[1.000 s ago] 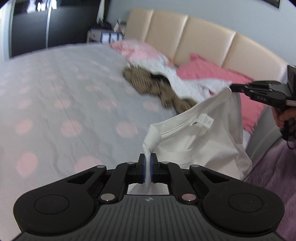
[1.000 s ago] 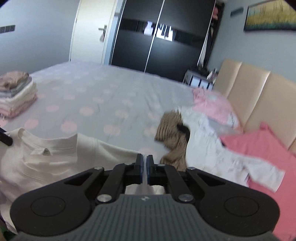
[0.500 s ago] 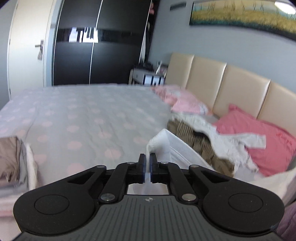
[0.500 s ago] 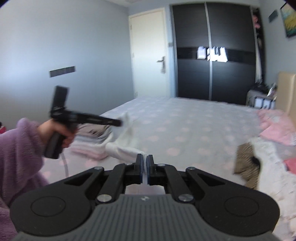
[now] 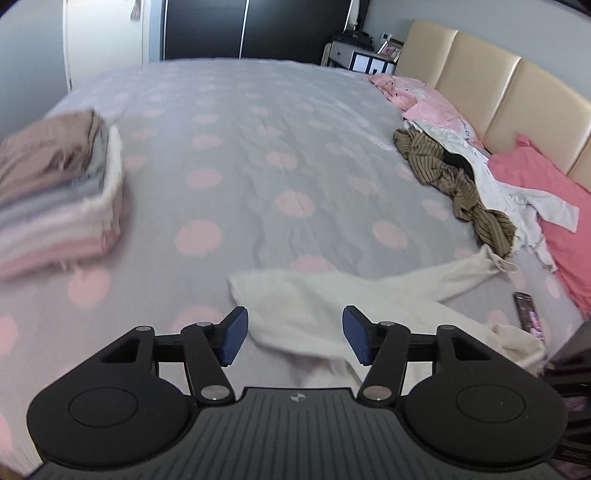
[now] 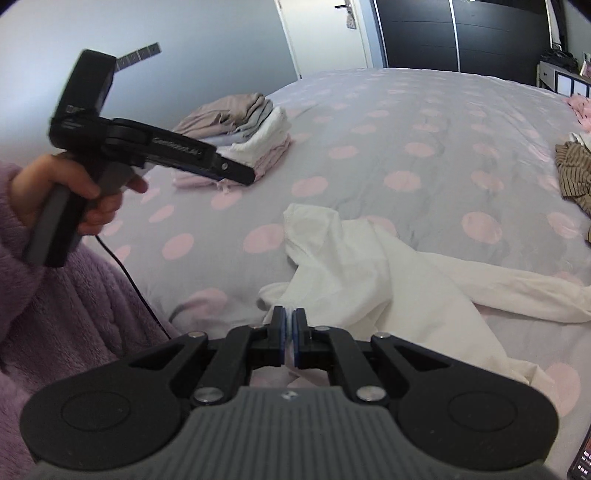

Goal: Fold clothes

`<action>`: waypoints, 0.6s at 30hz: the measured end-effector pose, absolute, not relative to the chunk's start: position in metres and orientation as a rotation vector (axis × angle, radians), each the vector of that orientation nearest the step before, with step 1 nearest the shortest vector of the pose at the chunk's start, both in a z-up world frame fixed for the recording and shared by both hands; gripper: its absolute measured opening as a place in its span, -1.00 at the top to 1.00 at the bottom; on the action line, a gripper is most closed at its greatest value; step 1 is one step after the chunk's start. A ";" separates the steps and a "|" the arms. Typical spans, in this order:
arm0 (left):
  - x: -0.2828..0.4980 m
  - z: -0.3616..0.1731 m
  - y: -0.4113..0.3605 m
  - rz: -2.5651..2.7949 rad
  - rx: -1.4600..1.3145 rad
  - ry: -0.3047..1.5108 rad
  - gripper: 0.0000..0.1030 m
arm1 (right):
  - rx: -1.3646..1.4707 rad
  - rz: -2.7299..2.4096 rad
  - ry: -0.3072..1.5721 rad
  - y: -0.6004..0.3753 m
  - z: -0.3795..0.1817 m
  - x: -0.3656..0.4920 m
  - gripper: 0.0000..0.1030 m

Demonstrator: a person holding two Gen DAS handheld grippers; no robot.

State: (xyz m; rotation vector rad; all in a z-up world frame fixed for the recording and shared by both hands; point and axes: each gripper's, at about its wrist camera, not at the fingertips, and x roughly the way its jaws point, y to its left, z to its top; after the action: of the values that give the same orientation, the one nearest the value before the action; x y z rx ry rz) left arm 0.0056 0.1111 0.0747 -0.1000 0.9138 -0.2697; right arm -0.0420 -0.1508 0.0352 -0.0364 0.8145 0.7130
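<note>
We note two fisheye views, each looking forward and downward along its own gripper's fingers, which fill the lower frame. The left wrist view faces across the bed (image 5: 258,122) toward the headboard (image 5: 491,85) at upper right, sitting close above the shirt (image 5: 332,306) at lower centre. The right wrist view faces more toward the door (image 6: 325,33) at top centre, equally close. Both share the shirt (image 6: 354,266), the stack (image 5: 55,192) (image 6: 240,125) and the bed (image 6: 424,122); only the right view shows the left gripper (image 6: 247,175), at upper left.

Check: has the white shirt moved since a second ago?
Yes. The white shirt dropped from hanging above the spotted bedspread to lying on it; the left gripper has just opened off it.
</note>
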 end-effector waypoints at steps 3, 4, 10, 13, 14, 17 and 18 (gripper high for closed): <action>-0.023 0.075 0.104 -0.320 -0.170 0.896 -0.06 | -0.046 0.698 0.812 -0.150 0.030 -0.039 0.92; -0.035 0.075 0.098 -0.328 -0.161 0.866 -0.06 | -0.046 0.693 0.812 -0.150 0.028 -0.038 0.92; -0.081 0.068 0.078 -0.341 -0.321 0.866 -0.18 | -0.020 0.653 0.814 -0.154 0.022 -0.031 0.92; -0.089 0.053 0.078 -0.353 -0.461 0.967 -0.18 | 0.000 0.653 0.812 -0.158 0.022 -0.028 0.92; -0.092 0.049 0.078 -0.342 -0.484 0.989 -0.18 | 0.000 0.653 0.811 -0.159 0.022 -0.028 0.92; -0.097 0.038 0.077 -0.335 -0.561 1.019 -0.18 | -0.005 0.658 0.805 -0.159 0.024 -0.029 0.92; -0.097 0.034 0.077 -0.342 -0.589 1.021 -0.18 | -0.004 0.663 0.802 -0.160 0.025 -0.030 0.92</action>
State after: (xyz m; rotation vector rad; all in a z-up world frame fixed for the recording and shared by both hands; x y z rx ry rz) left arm -0.0967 0.0766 0.0341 -0.5890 1.0211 -0.3422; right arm -0.0295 -0.1601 0.0250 -0.0043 0.8020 0.6626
